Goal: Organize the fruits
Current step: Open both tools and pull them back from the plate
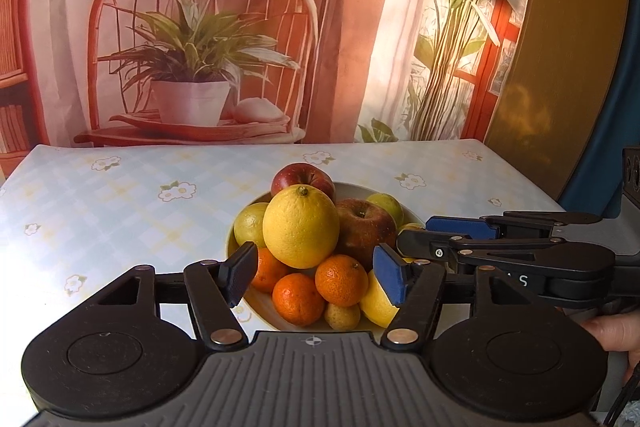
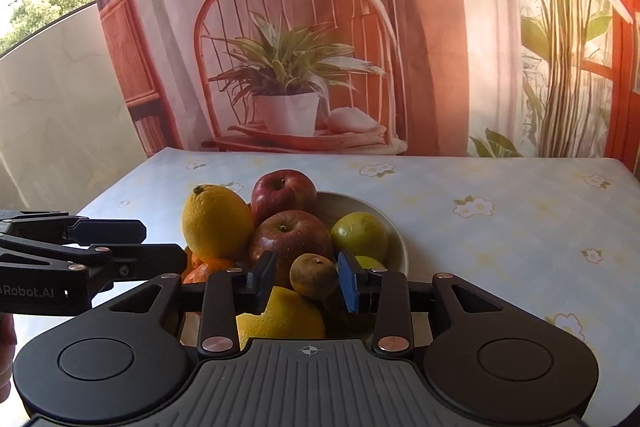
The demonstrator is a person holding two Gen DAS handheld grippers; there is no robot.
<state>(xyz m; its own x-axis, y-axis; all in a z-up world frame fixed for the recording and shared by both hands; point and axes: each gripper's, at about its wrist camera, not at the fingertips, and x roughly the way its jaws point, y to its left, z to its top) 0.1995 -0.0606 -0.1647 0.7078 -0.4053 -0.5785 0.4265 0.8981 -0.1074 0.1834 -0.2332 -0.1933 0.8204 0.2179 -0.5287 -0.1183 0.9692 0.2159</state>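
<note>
A white bowl [image 1: 360, 193] on the table holds a heap of fruit: a large yellow citrus [image 1: 300, 227] on top, two red apples [image 1: 362, 227], tangerines [image 1: 340, 279], lemons and green fruit. My left gripper [image 1: 316, 279] is open, its fingers either side of the tangerines at the bowl's near rim, touching nothing. In the right wrist view the bowl [image 2: 348, 203] shows the citrus [image 2: 214, 221], apples [image 2: 288, 239] and a small brown fruit [image 2: 314, 275]. My right gripper [image 2: 306, 281] is open, with the brown fruit between its fingers; contact is unclear.
The table [image 1: 100, 211] has a pale floral cloth. A printed backdrop [image 1: 200, 27] of a chair and plants hangs behind its far edge. The right gripper [image 1: 500, 247] reaches in beside my left one, close to the bowl's right side.
</note>
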